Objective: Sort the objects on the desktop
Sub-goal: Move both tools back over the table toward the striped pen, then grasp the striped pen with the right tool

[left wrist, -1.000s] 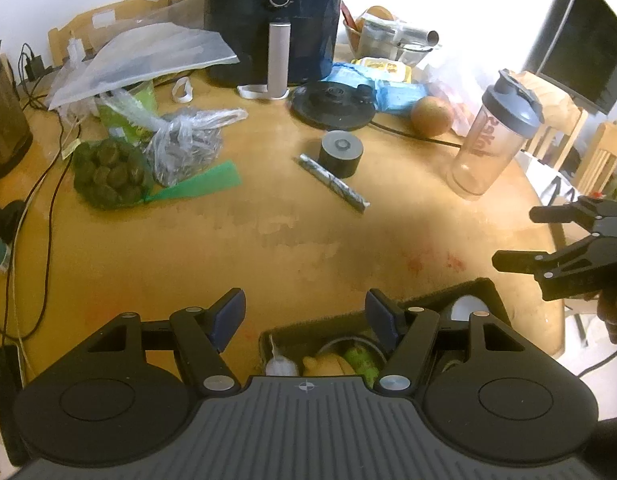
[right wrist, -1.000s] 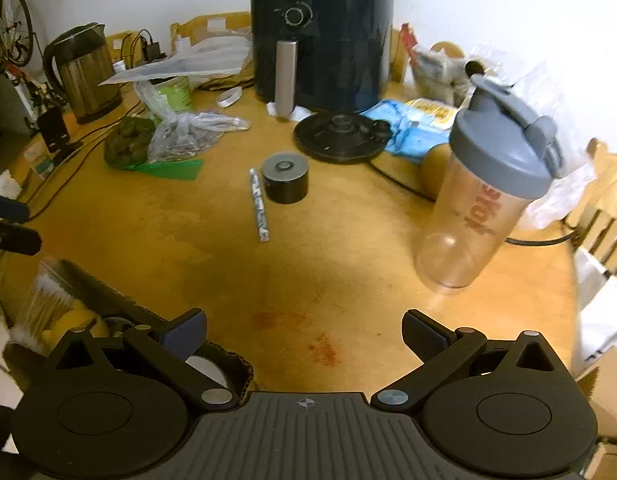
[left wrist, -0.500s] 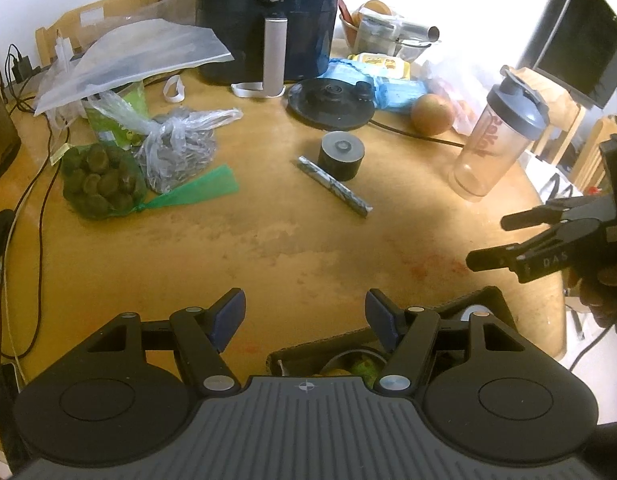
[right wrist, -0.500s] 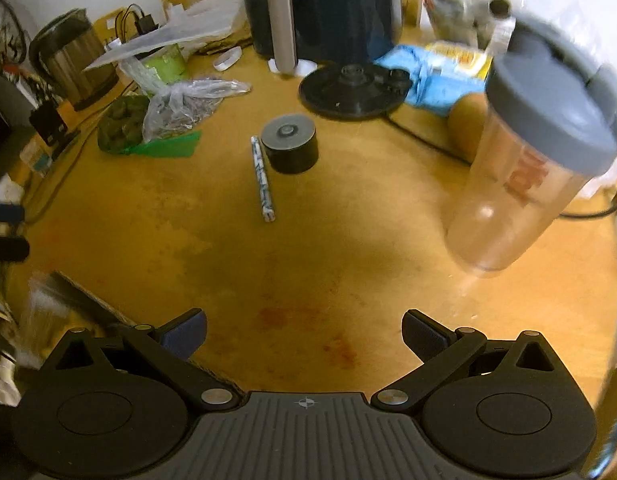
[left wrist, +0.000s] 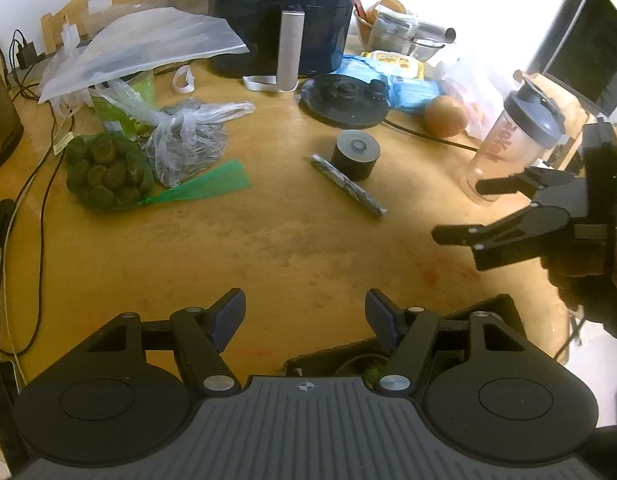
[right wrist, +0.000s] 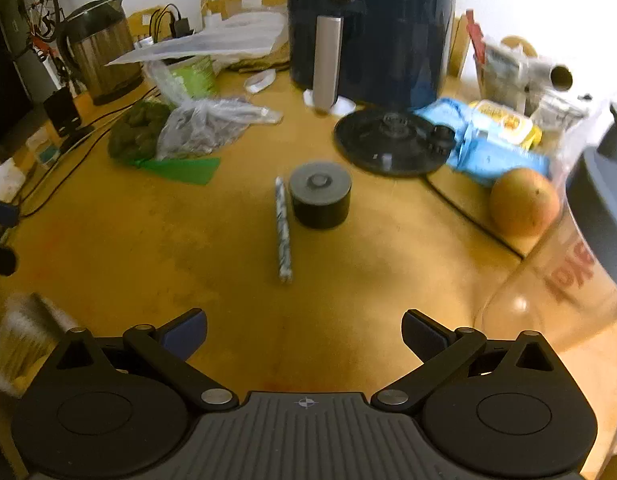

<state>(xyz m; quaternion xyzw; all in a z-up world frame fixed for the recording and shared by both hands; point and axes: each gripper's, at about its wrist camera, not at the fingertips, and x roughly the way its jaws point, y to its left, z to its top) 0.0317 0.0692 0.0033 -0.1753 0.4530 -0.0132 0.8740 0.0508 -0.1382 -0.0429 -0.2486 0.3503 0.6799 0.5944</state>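
Meanwhile, both grippers hang empty above the wooden table [right wrist: 388, 272]. The left gripper [left wrist: 304, 316] has its jaws spread over the near edge, just above a dark storage box [left wrist: 504, 312]. The right gripper [right wrist: 304, 336] also has its jaws spread wide, facing the 2 things at the table's middle: a patterned pen [right wrist: 282, 232] lying just beside a black cylinder [right wrist: 320, 200]. A shaker bottle [right wrist: 580, 280] stands near the right edge.
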